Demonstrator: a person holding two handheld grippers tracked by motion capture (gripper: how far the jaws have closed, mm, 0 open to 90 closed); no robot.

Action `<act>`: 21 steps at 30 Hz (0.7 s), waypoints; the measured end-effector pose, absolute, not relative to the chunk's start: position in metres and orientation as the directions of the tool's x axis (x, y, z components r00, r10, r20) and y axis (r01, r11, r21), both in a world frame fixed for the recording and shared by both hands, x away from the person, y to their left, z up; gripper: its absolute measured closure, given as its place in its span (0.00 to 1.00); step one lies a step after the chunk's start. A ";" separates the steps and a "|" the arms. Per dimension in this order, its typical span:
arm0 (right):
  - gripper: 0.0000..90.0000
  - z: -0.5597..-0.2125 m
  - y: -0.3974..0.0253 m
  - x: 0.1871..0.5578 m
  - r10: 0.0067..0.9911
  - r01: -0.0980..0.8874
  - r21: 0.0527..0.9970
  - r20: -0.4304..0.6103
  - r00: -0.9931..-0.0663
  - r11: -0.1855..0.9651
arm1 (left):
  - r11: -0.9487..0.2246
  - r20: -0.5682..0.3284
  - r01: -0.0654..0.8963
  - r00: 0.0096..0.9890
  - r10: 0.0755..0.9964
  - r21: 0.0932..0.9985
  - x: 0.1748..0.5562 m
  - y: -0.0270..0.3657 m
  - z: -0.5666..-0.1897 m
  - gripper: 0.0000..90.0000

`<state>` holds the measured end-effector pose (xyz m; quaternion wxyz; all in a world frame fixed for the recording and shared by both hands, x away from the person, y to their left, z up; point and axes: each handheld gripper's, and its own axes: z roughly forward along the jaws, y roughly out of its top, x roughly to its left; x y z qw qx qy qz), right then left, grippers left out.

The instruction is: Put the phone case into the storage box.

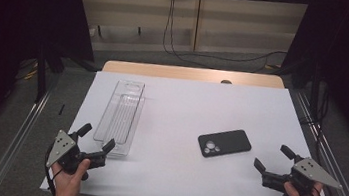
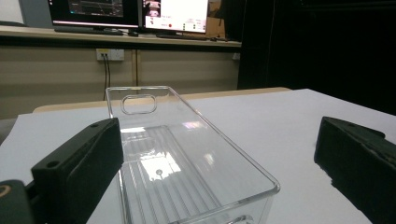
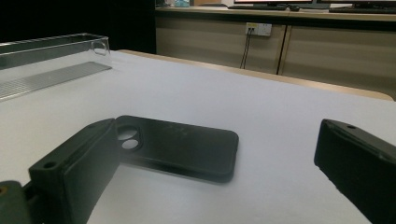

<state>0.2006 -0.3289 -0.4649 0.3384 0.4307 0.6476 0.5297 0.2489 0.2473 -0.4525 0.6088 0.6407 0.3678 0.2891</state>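
I had the left gripper (image 1: pixel 96 136) at the near end of the clear plastic tray (image 1: pixel 121 114), jaws spread wide and holding nothing, the tray's near corner between them. The right gripper (image 1: pixel 273 158) sat with its jaws likewise parted and empty, pointed at the black phone case (image 1: pixel 224 143), which lay camera-side up on the white table (image 1: pixel 212 102), near the gripper but apart from it.

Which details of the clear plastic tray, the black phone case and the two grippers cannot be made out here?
- Clear ribbed plastic tray: near end cut off by the bottom edge of the left gripper view.
- Flat black phone case: one corner hidden behind a finger in the right gripper view.
- Screens in the left gripper view: text too small.
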 end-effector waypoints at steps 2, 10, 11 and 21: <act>0.00 -0.465 -0.329 0.200 0.916 0.199 0.978 0.017 -0.401 0.069 | 0.011 -0.077 0.121 0.558 0.826 0.993 0.249 0.248 -0.452 0.02; 0.00 -0.467 -0.330 0.202 0.913 0.206 0.977 0.032 -0.406 0.058 | 0.021 -0.083 0.116 0.559 0.825 0.993 0.249 0.246 -0.452 0.02; 0.00 -0.467 -0.330 0.203 0.914 0.206 0.977 0.033 -0.403 0.056 | 0.021 -0.083 0.116 0.559 0.825 0.993 0.249 0.246 -0.452 0.02; 0.00 -0.466 -0.327 0.204 0.913 0.209 0.977 0.055 -0.403 0.033 | 0.019 -0.085 0.122 0.566 0.820 0.992 0.248 0.244 -0.452 0.02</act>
